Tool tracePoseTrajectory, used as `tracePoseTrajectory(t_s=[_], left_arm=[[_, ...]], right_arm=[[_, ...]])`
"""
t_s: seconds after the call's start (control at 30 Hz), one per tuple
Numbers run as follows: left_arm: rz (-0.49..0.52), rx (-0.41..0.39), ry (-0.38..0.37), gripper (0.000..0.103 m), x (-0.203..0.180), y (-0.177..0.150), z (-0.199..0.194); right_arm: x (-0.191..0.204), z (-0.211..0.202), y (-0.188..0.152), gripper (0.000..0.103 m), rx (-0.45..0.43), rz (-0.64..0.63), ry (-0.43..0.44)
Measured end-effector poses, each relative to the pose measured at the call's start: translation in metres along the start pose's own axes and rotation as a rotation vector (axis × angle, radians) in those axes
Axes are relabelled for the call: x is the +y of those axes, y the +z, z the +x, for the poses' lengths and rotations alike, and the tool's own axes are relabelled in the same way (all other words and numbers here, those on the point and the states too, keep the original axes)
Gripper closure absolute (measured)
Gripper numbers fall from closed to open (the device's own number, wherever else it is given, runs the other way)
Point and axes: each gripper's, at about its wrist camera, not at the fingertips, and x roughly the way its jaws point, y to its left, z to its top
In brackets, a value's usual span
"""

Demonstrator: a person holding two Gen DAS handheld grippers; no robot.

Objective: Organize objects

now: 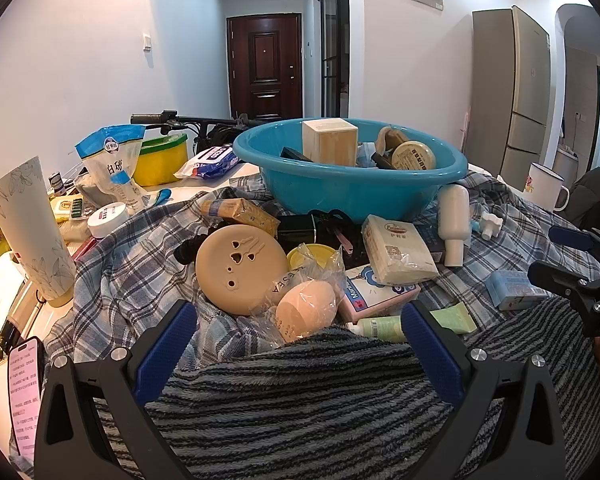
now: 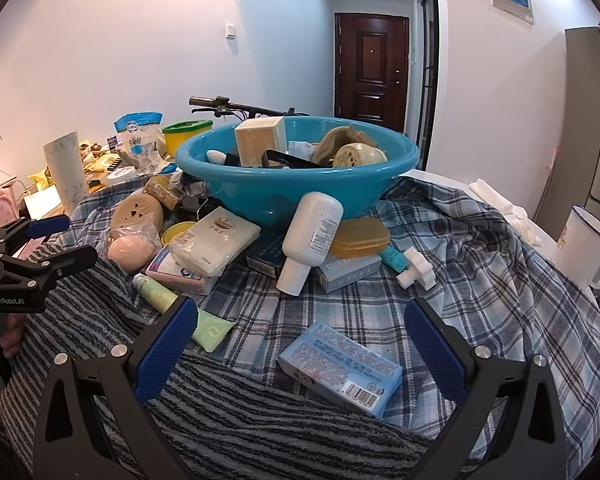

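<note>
While both sets of tongs stood spread wide and empty, the risks lay mostly in the clutter itself. The left tongs (image 1: 296, 344) hung low over a grey-and-black striped fleece cloth (image 1: 300, 392), with a peach egg-shaped sponge in a crinkled clear bag (image 1: 306, 310) just ahead of them. A closing grip there would likely have caught only the slack plastic, or snagged the fleece, and dragged neighbours along. The right tongs (image 2: 300, 340) framed a pale blue rectangular soap box with a barcode (image 2: 340, 368), lying flat and skewed on the blue-and-white plaid cloth (image 2: 480, 280) that covered the worktop. Because the box sat at an angle to the pads, a squeeze might have pinched it by its corners and twisted it loose.

Farther back, a white plastic bottle (image 2: 310, 240) leaned neck-down against the round teal plastic basin (image 2: 300, 188), so any tug on the plaid cloth could have toppled it. The basin stood at the far middle of the pile, already holding a pale wooden box (image 2: 260, 136) and a round cream jar (image 2: 356, 156), among other items. Around it lay a tan round silicone disc with heart-shaped holes (image 1: 240, 268), a cream wrapped rectangular packet (image 1: 396, 248) and a green squeeze tube (image 2: 160, 296), all loose and partly overlapping.
</note>
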Motion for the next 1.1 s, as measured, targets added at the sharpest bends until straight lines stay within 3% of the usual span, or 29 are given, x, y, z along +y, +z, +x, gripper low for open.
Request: tracePoseTrajectory(t_s=[0.47,1.1], left_arm=[[-0.002,0.005,0.004,0.0,0.0,-0.001,0.001],[0.013,0.062,0.023,0.0,-0.002,-0.001,0.011]], right_arm=[[0.002,0.006,0.0,0.0,0.027,-0.006,-0.003],[0.001,-0.005,-0.001,0.0,-0.026,-0.005,0.0]])
